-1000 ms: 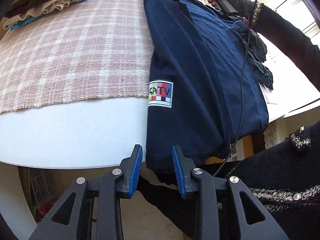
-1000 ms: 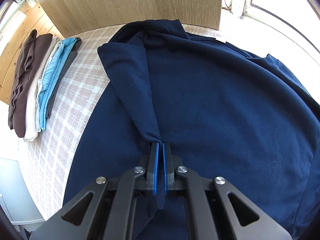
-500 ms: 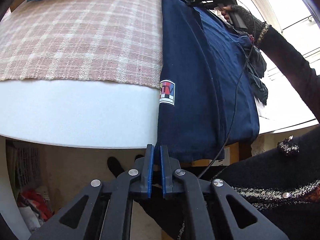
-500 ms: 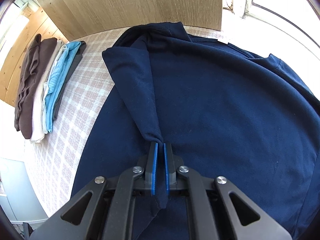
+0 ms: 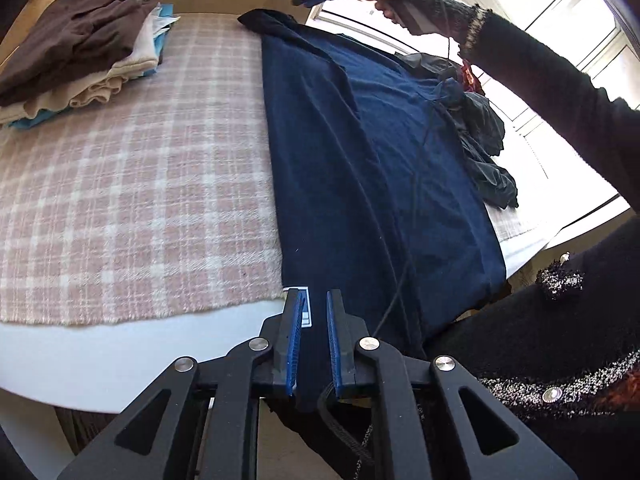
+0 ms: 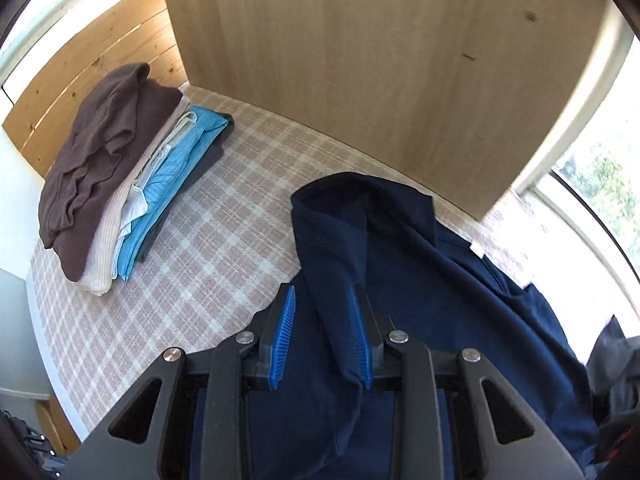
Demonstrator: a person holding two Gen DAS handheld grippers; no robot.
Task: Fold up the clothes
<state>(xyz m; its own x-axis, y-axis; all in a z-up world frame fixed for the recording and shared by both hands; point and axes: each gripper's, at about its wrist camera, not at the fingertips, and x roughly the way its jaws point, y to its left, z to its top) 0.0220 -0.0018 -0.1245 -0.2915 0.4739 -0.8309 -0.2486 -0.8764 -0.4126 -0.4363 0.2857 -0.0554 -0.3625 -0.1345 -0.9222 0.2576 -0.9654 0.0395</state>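
Both grippers are open, left gripper narrowly around the navy shirt hem, right gripper wide, so the folded sleeve could flop back.

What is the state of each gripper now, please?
Left gripper: open, with the hem of the navy shirt between its jaws.
Right gripper: open, holding nothing, above the shirt.

Navy shirt, pink-plaid cloth

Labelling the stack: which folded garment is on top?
The brown one; the cream, light blue and dark pieces lie beneath it.
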